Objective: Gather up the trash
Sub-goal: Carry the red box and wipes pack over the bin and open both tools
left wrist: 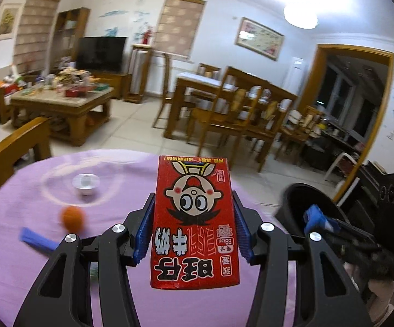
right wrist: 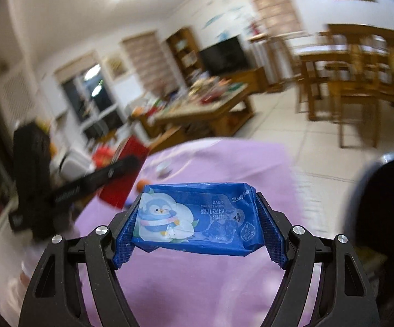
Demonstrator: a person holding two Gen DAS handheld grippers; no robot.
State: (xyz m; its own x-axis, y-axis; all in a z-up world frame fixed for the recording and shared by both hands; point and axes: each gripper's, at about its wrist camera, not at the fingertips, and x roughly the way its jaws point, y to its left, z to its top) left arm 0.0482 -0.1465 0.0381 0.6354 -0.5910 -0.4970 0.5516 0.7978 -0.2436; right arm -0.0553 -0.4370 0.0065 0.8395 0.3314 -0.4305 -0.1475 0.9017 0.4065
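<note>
My left gripper (left wrist: 193, 229) is shut on a red milk carton (left wrist: 194, 218) with a cartoon face, held upside down above the purple tablecloth (left wrist: 33, 259). My right gripper (right wrist: 197, 223) is shut on a blue wet-wipes pack (right wrist: 197, 218) with a penguin picture, held above the same cloth (right wrist: 197, 286). A black bin (left wrist: 303, 207) stands at the table's right edge; it also shows in the right wrist view (right wrist: 387, 218). The right gripper shows in the left wrist view (left wrist: 333, 229) next to the bin. The red carton shows blurred in the right wrist view (right wrist: 123, 177).
On the cloth lie a small white cup (left wrist: 85, 183), an orange ball (left wrist: 73, 218) and a blue strip (left wrist: 37, 239). A wooden chair back (left wrist: 14, 147) stands at the left. Behind are a cluttered coffee table (left wrist: 60, 95) and a dining table with chairs (left wrist: 224, 100).
</note>
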